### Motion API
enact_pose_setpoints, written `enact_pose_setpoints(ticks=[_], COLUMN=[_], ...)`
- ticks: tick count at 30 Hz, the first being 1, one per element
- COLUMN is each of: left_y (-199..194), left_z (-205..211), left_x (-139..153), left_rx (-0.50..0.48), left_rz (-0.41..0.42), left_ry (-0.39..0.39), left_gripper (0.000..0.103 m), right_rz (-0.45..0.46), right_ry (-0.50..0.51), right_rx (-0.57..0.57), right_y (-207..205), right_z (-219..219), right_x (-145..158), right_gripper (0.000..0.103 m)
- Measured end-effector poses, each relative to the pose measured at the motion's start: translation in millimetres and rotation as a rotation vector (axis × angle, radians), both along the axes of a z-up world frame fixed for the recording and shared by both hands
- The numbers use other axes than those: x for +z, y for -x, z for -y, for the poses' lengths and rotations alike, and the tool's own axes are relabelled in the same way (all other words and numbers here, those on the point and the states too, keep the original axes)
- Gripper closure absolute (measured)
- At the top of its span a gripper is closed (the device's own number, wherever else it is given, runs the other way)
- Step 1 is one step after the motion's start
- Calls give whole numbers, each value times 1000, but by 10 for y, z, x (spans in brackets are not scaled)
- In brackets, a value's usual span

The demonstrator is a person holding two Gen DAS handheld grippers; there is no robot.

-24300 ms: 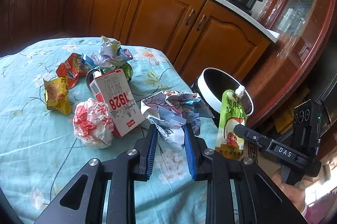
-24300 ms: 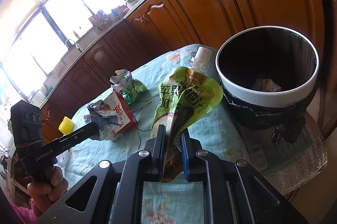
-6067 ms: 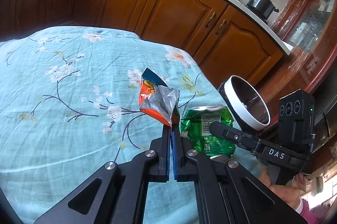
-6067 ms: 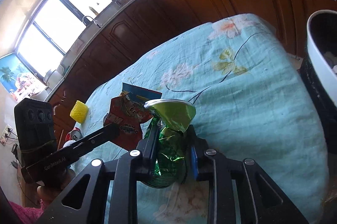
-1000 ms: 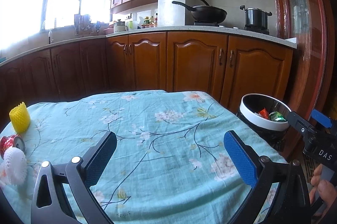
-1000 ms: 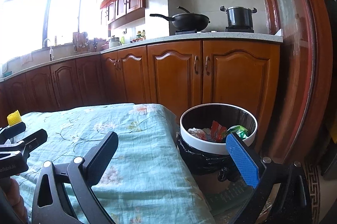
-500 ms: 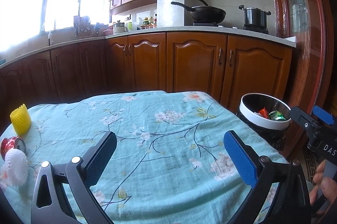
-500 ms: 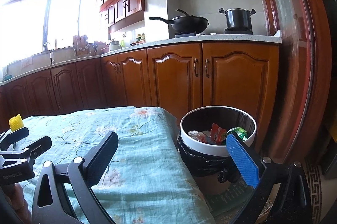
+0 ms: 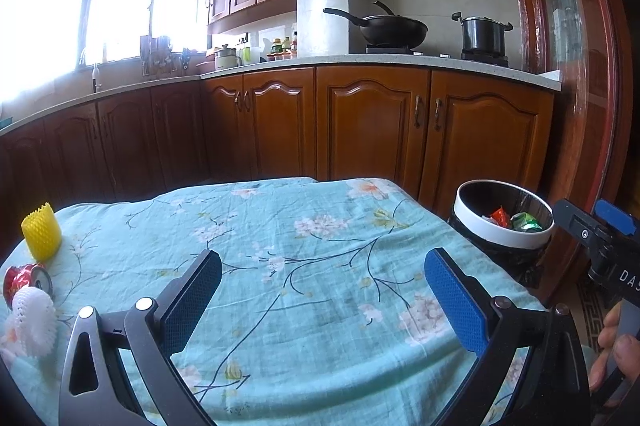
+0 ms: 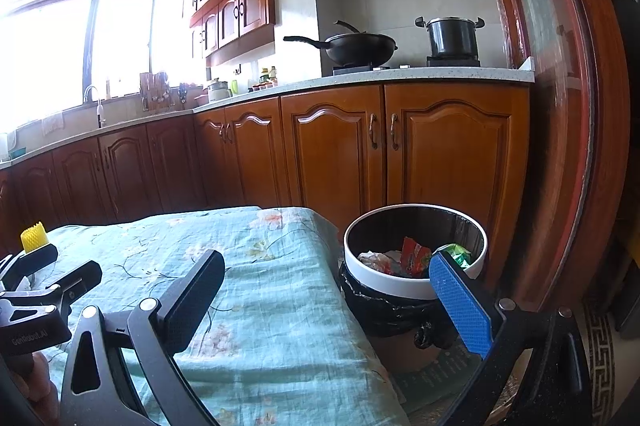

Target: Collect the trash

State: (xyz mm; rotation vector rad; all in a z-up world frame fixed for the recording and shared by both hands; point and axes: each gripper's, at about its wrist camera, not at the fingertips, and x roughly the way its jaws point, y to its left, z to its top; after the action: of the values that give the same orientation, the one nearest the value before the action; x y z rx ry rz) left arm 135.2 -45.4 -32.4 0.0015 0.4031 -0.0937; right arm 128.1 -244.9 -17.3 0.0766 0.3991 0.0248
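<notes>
A white-rimmed trash bin (image 9: pixel 480 231) with a black liner stands on the floor right of the table; it also shows in the right wrist view (image 10: pixel 384 278). It holds a red wrapper (image 10: pixel 414 258), a green wrapper (image 10: pixel 456 253) and crumpled paper (image 10: pixel 374 260). My left gripper (image 9: pixel 322 284) is open and empty above the teal flowered tablecloth (image 9: pixel 304 266). My right gripper (image 10: pixel 326 290) is open and empty, near the table's right edge, beside the bin. The right gripper shows at the right edge of the left wrist view (image 9: pixel 596 230).
At the table's left end sit a yellow foam net (image 9: pixel 41 232), a crushed red can (image 9: pixel 26 280) and a white foam net (image 9: pixel 32 320). Wooden cabinets (image 9: pixel 360 130) run behind the table. A wok (image 9: pixel 394 30) and a pot (image 9: pixel 482 34) stand on the stove.
Both grippers have tilted slightly upward, so more of the upper kitchen shows; both stay open and empty. Since 6 s ago the red wrapper and green can went into the bin.
</notes>
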Motion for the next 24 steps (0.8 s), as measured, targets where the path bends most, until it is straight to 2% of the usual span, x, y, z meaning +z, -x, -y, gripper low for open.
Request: enact_pose_setpoints(ticks=[24], left_y=[-11], left_z=[-24], left_x=[17], left_rx=[-12], left_rz=[1], left_ry=[-3], left_gripper=[1], right_rz=[1], right_ry=[-2], right_rx=[-1], right_y=[17], right_z=[-28], right_x=[25], right_gripper=[0])
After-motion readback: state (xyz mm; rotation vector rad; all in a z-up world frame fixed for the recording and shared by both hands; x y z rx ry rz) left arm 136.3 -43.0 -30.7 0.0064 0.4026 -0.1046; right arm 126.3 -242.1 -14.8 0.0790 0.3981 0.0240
